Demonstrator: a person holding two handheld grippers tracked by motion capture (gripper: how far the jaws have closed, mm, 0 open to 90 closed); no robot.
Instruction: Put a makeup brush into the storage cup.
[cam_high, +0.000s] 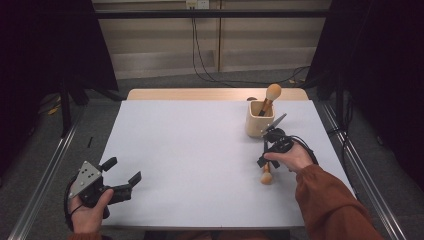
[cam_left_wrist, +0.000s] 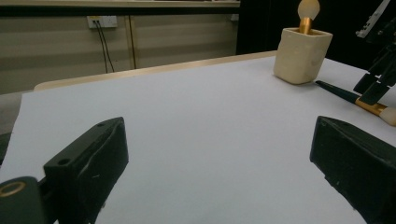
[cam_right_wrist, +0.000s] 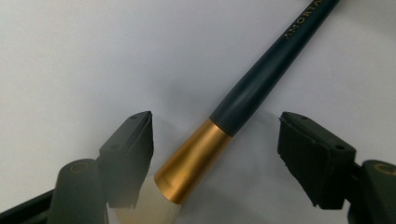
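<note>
A makeup brush (cam_high: 266, 173) (cam_right_wrist: 261, 79) with a dark green handle, a gold ferrule and pale bristles lies flat on the white table (cam_high: 200, 150), in front of a cream wooden cup (cam_high: 259, 121) (cam_left_wrist: 301, 56). A second brush (cam_high: 272, 94) (cam_left_wrist: 308, 9) stands in that cup, bristles up. My right gripper (cam_high: 264, 162) (cam_right_wrist: 217, 123) points down over the lying brush. Its jaws straddle the ferrule with a gap on each side, so it is open. My left gripper (cam_high: 122, 170) (cam_left_wrist: 219, 158) rests open near the table's front left corner, nothing between its jaws.
The left gripper view shows the lying brush (cam_left_wrist: 355, 98) and the right gripper (cam_left_wrist: 378, 79) at the far right. A wooden strip (cam_high: 200, 94) borders the table's far edge. Cables hang down the back wall (cam_high: 197, 45). Metal rails (cam_high: 50, 165) run along both sides.
</note>
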